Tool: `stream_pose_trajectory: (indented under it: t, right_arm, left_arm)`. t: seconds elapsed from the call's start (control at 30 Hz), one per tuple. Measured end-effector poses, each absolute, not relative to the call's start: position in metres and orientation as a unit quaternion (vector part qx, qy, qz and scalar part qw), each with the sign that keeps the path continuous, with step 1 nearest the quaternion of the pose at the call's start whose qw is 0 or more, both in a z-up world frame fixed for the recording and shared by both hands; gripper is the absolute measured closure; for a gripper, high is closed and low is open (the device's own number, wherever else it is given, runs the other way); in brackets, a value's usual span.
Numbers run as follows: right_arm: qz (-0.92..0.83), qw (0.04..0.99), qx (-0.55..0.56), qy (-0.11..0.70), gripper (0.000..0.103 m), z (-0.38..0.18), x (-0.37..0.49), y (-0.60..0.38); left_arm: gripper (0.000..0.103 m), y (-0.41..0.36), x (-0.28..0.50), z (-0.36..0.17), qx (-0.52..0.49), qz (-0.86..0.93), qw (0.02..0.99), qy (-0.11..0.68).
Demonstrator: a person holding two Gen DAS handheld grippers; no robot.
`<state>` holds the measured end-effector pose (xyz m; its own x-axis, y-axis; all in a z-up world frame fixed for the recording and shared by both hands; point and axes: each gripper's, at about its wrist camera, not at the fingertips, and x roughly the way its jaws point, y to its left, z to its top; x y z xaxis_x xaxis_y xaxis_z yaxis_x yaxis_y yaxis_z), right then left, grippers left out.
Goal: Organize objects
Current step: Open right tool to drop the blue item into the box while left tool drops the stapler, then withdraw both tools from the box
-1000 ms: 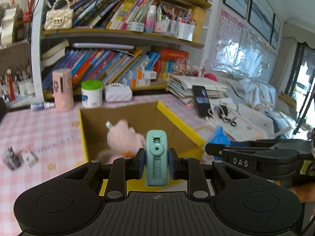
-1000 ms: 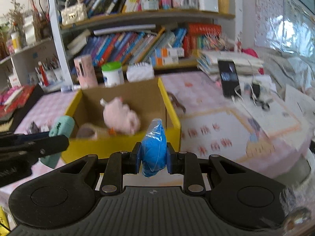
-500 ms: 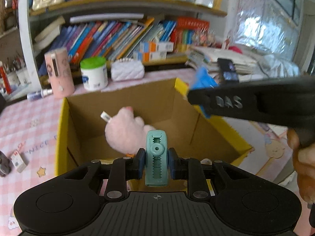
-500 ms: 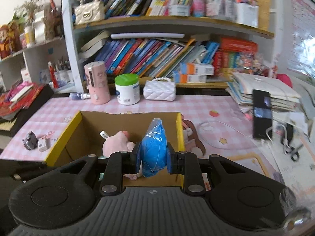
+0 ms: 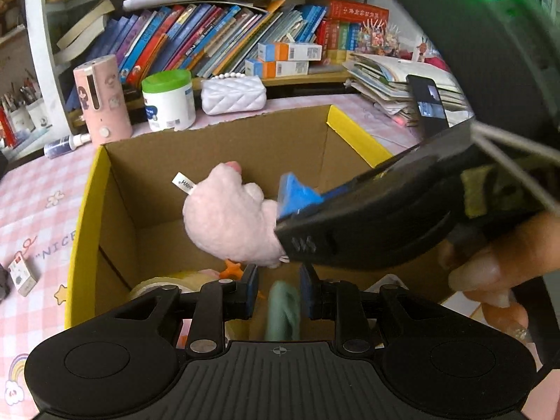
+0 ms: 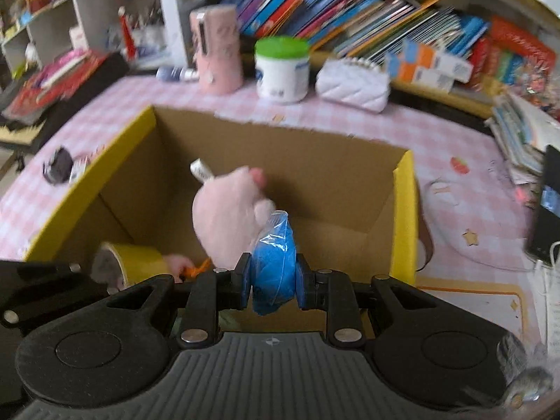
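Note:
An open cardboard box with yellow rims (image 5: pixel 82 231) stands on the pink checked table and holds a pink plush toy (image 5: pixel 227 220) and a yellow tape roll (image 6: pixel 136 262). My left gripper (image 5: pixel 277 294) hangs over the box's near side. Its jaws are opening, and a blurred teal clip (image 5: pixel 282 311) sits loose and low between them, apart from the pads. My right gripper (image 6: pixel 273 281) is shut on a blue plastic packet (image 6: pixel 274 262) over the box (image 6: pixel 406 210), right beside the plush (image 6: pixel 224 224). In the left wrist view the blue packet (image 5: pixel 295 194) pokes in from the right.
Behind the box stand a pink cylinder (image 5: pixel 103 101), a white jar with a green lid (image 5: pixel 168 101) and a white quilted purse (image 5: pixel 232 94), before a full bookshelf. A phone (image 6: pixel 546 210) and stacked papers (image 5: pixel 388 77) lie right. Small items (image 6: pixel 59 168) lie left of the box.
Both grippers came down over the box. The right gripper with its blue packet swung in beside the plush. The teal clip has slipped lower and tilted between the left jaws.

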<state>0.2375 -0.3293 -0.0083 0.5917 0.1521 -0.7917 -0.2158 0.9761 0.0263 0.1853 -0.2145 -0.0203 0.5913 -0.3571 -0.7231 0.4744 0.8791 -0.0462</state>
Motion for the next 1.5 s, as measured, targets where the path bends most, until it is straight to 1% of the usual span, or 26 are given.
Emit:
stream_pose_trajectory:
  t: [0.1,0.13,0.2,0.27,0.4,0.43,0.47,0.5,0.53,0.7,0.77,0.93,1.07,1.1,1.2,1.37,1.43,1.5]
  right_arm:
    - [0.119,0.879,-0.044,0.46,0.08,-0.018,0.242,-0.326]
    - [0.121,0.876,-0.044,0.465,0.08,-0.02,0.243,-0.325]
    - [0.127,0.87,-0.045,0.474,0.08,-0.025,0.243,-0.322]
    - [0.127,0.868,-0.048,0.477,0.08,-0.026,0.245,-0.321]
    - [0.125,0.868,-0.051,0.479,0.079,-0.026,0.245,-0.32]
    - [0.123,0.87,-0.05,0.475,0.074,-0.024,0.244,-0.321]
    - [0.12,0.872,-0.049,0.472,0.069,-0.021,0.242,-0.321]
    - [0.117,0.877,-0.046,0.464,0.065,-0.018,0.239,-0.322]
    - [0.115,0.883,-0.043,0.454,0.064,-0.014,0.236,-0.323]
    - [0.087,0.913,-0.011,0.398,0.061,0.012,0.209,-0.332]
    - [0.07,0.924,-0.001,0.375,0.061,0.022,0.195,-0.336]
    - [0.017,0.945,0.031,0.324,0.061,0.042,0.15,-0.339]
    - [-0.023,0.951,0.038,0.305,0.06,0.046,0.114,-0.333]
    - [-0.032,0.952,0.039,0.303,0.06,0.045,0.106,-0.33]
    - [-0.062,0.951,0.043,0.3,0.054,0.039,0.082,-0.32]
    - [-0.093,0.946,0.035,0.31,0.052,0.022,0.051,-0.295]
    - [-0.099,0.943,0.035,0.316,0.047,0.016,0.04,-0.287]
    - [-0.103,0.94,0.042,0.323,0.046,0.011,0.029,-0.278]
  left_arm:
    - [0.072,-0.215,0.185,-0.02,0.078,-0.229,0.89,0.388]
    - [0.068,-0.215,0.185,-0.02,0.08,-0.225,0.891,0.387]
    - [0.064,-0.211,0.182,-0.019,0.073,-0.225,0.892,0.385]
    - [0.055,-0.208,0.18,-0.017,0.066,-0.219,0.894,0.384]
    - [0.05,-0.203,0.176,-0.012,0.056,-0.225,0.895,0.38]
    - [0.046,-0.202,0.175,-0.01,0.054,-0.225,0.897,0.376]
    - [0.039,-0.2,0.171,-0.007,0.05,-0.225,0.9,0.369]
    - [0.036,-0.198,0.169,-0.005,0.048,-0.222,0.903,0.364]
    - [0.032,-0.197,0.166,-0.002,0.046,-0.22,0.907,0.358]
    - [0.023,-0.181,0.147,0.013,0.03,-0.218,0.92,0.325]
    - [0.018,-0.174,0.138,0.019,0.024,-0.213,0.926,0.312]
    - [0.012,-0.155,0.113,0.029,0.016,-0.191,0.938,0.289]
    - [0.009,-0.137,0.097,0.027,0.001,-0.169,0.943,0.287]
    - [0.008,-0.133,0.092,0.025,0.001,-0.166,0.943,0.288]
    - [0.006,-0.122,0.079,0.018,0.011,-0.158,0.943,0.293]
    - [0.006,-0.1,0.058,0.004,0.019,-0.143,0.936,0.321]
    - [0.006,-0.091,0.05,0.0,0.024,-0.141,0.934,0.328]
    - [0.005,-0.079,0.042,-0.002,0.03,-0.133,0.933,0.334]
